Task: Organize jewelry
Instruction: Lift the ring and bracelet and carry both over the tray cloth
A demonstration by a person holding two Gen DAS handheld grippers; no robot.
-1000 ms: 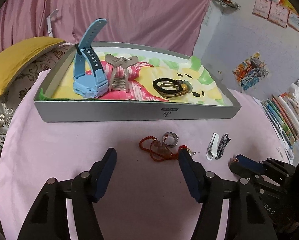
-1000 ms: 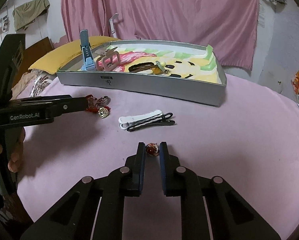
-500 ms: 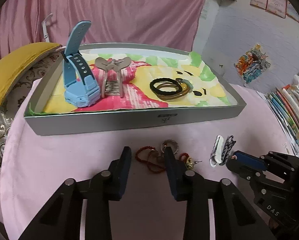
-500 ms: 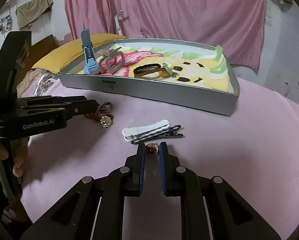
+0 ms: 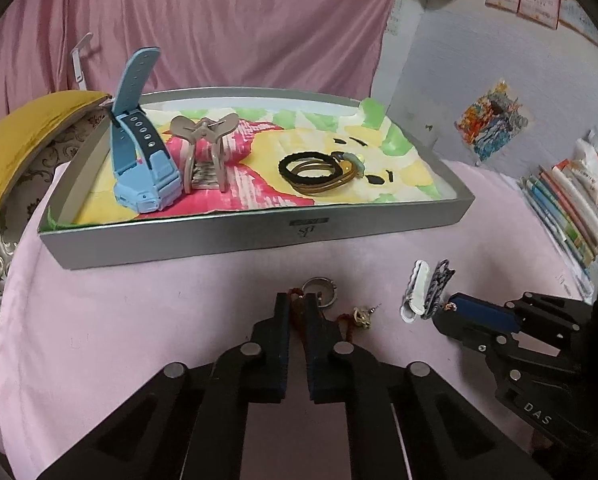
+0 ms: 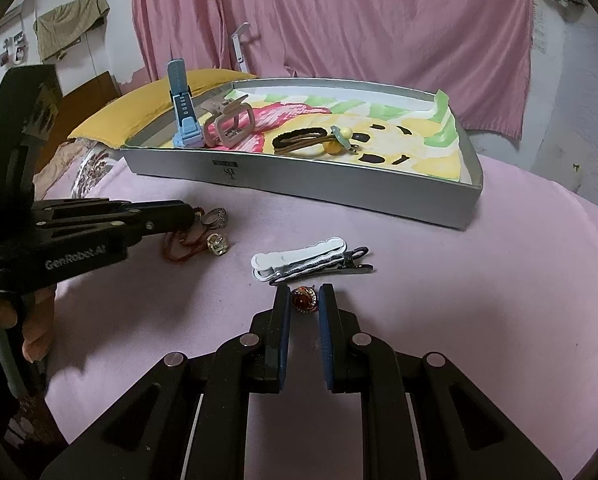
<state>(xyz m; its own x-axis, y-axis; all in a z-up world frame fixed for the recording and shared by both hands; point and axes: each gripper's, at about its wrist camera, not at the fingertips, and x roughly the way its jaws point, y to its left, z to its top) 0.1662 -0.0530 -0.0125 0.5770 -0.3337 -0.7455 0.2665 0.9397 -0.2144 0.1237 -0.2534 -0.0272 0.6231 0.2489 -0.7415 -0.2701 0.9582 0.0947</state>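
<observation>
On the pink cloth, my left gripper (image 5: pixel 297 300) is shut on a red bead bracelet (image 5: pixel 297 320), whose loose end trails right to a gold earring (image 5: pixel 361 317). A silver ring (image 5: pixel 320 290) lies just beyond the fingertips. The right wrist view shows the same left gripper (image 6: pixel 191 214) from the side, over the bracelet (image 6: pixel 181 246). My right gripper (image 6: pixel 304 292) is shut on a small red and gold ornament (image 6: pixel 304 299). Two hair clips (image 6: pixel 299 258), one white and one dark, lie just ahead of it. The grey tray (image 5: pixel 259 236) stands behind.
The tray holds a blue watch (image 5: pixel 143 168), a beige claw clip (image 5: pixel 205 156) and dark hair ties (image 5: pixel 319 170). A yellow cushion (image 5: pixel 19 140) lies left of the tray, and books (image 5: pixel 567 208) lie at the right edge. A hand (image 6: pixel 35 320) holds the left gripper.
The left jaws went from wide apart to closed on the red bracelet, and the gripper edged forward. The right gripper kept the ornament and hardly moved.
</observation>
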